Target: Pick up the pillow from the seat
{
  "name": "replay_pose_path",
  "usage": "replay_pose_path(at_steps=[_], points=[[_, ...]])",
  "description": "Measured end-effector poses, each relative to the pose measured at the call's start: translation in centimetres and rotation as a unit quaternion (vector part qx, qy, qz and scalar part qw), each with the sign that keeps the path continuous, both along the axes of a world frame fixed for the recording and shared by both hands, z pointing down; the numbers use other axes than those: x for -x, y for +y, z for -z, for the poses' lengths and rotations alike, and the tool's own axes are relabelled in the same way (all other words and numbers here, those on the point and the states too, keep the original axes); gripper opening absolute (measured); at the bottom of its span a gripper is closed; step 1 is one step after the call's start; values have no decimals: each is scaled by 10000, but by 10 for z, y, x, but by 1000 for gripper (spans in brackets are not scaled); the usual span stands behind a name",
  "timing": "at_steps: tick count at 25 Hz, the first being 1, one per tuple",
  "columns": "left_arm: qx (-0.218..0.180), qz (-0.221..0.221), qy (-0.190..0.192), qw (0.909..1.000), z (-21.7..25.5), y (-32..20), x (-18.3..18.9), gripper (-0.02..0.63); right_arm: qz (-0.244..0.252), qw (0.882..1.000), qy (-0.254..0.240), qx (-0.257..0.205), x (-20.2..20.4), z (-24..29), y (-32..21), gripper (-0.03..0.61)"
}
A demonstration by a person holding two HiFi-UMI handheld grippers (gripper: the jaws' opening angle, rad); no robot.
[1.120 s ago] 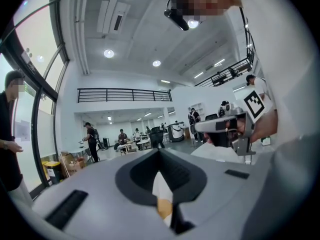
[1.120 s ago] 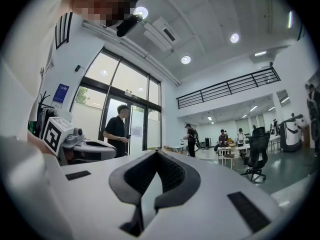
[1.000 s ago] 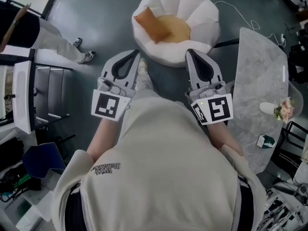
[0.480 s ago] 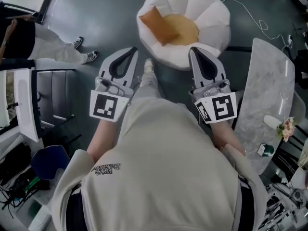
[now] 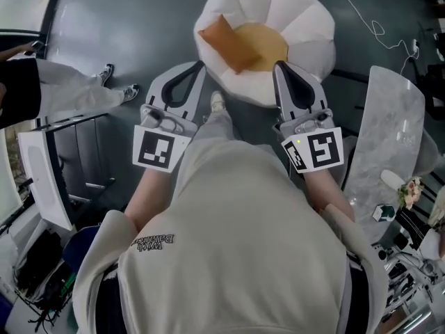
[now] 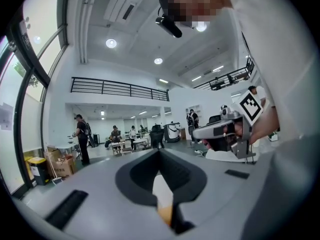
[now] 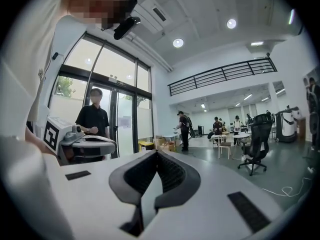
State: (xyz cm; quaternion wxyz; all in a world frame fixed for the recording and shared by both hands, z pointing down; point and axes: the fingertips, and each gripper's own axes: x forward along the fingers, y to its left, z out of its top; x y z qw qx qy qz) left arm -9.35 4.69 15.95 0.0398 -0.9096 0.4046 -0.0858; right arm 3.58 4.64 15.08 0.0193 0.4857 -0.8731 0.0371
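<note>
An orange pillow (image 5: 224,42) lies tilted on the left side of a round white puffy seat (image 5: 306,19) with a tan centre. Both grippers are held out level in front of the person's chest, pointing at the seat. The left gripper (image 5: 200,65) is shut and empty, its tip at the seat's near left edge, just short of the pillow. In the head view the right gripper (image 5: 279,65), also shut and empty, overlaps the seat's near rim. In the left gripper view, a strip of white and orange (image 6: 165,211) shows below the closed left gripper (image 6: 159,151).
A marble table (image 5: 389,138) stands at the right with a small vase of flowers (image 5: 410,186). A person in light trousers (image 5: 62,99) stands at the left near a white frame (image 5: 42,179). A white cable (image 5: 361,19) trails on the floor behind the seat.
The view has closed in on the seat: both gripper tips, a gap short of it earlier, now reach its near edge. Both stay shut.
</note>
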Motion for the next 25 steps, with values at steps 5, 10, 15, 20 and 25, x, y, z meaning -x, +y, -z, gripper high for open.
replay_pose_path(at_steps=[5, 10, 15, 20, 25], points=[[48, -99, 101, 9999, 2, -46, 22, 9, -124, 9999, 108, 40, 23, 2, -44, 9], [72, -104, 140, 9998, 1, -73, 29, 9, -178, 9998, 107, 72, 30, 2, -69, 9], [149, -56, 128, 9998, -2, -79, 22, 9, -54, 9999, 107, 103, 28, 0, -78, 9], [139, 252, 142, 9995, 3, -82, 13, 9, 158, 9998, 34, 128, 16, 0, -85, 9], [267, 505, 117, 9983, -2, -83, 6, 9, 392, 9989, 28, 264, 4, -10, -92, 9]])
